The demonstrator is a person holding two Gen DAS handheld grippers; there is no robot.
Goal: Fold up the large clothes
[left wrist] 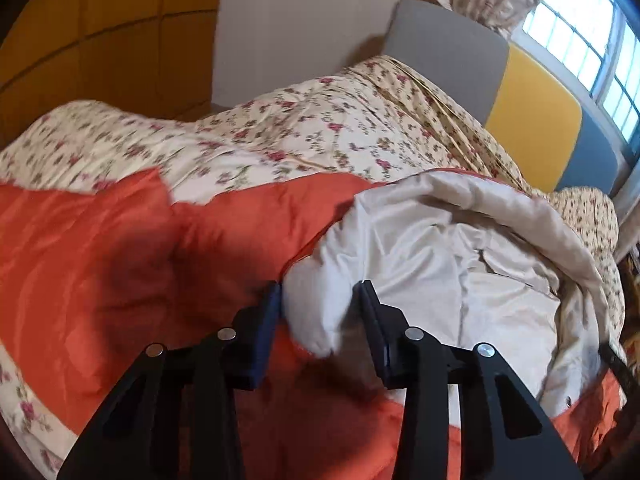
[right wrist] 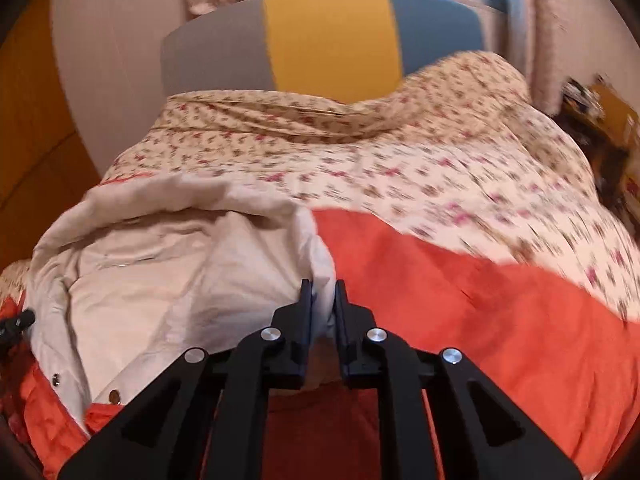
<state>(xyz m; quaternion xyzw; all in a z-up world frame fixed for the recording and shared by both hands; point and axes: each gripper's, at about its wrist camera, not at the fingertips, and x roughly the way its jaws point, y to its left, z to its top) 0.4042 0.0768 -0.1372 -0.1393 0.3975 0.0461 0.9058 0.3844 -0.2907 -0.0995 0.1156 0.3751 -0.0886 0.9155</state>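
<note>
Lying on a bed covered by a cream floral quilt (left wrist: 304,132), the large orange padded coat with pale cream lining (right wrist: 460,320) is pinched at its lining edge by the right gripper (right wrist: 322,300), jaws closed, while the left gripper (left wrist: 320,304) clamps a puffy lining fold.

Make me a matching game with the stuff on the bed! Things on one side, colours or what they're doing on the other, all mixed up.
Things:
1. jacket outside
2. jacket lining
3. bedspread
4. right gripper

Match with:
A. cream with little flowers
B. pinching a fold of the lining
C. orange
D. plain off-white

Pairs: 1-C, 2-D, 3-A, 4-B
</note>
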